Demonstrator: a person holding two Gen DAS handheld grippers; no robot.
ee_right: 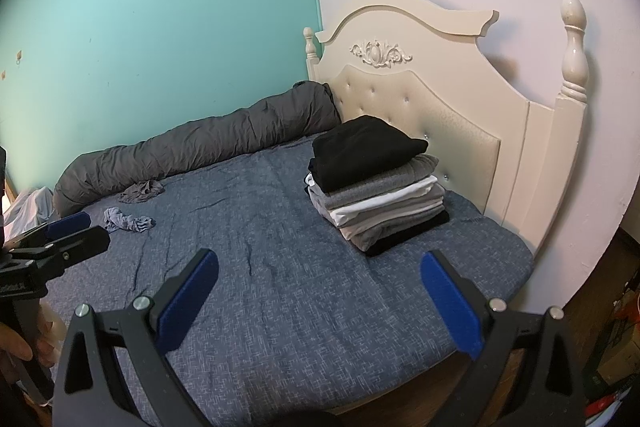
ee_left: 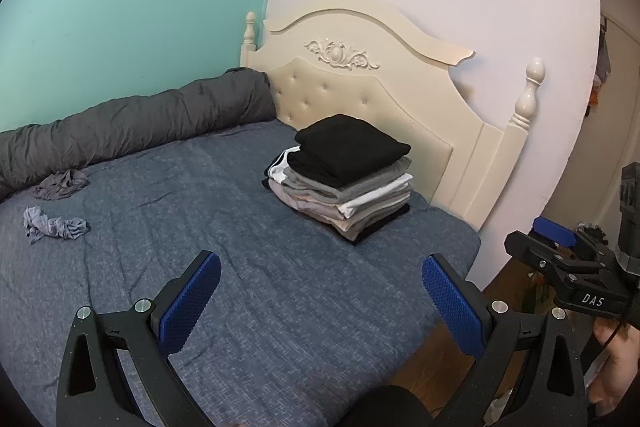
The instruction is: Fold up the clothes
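A stack of folded clothes, black on top with grey and white layers below, sits on the blue bedsheet near the headboard. Two loose items lie at the far left: a crumpled blue-grey garment and a darker grey one. My left gripper hovers open over the sheet, holding nothing. My right gripper is likewise open and holding nothing, above the bed's near edge. Each gripper shows at the side of the other's view.
A rolled grey duvet lies along the teal wall. The cream headboard stands behind the stack. Wooden floor shows past the bed's right edge. A hand holds the right gripper's handle.
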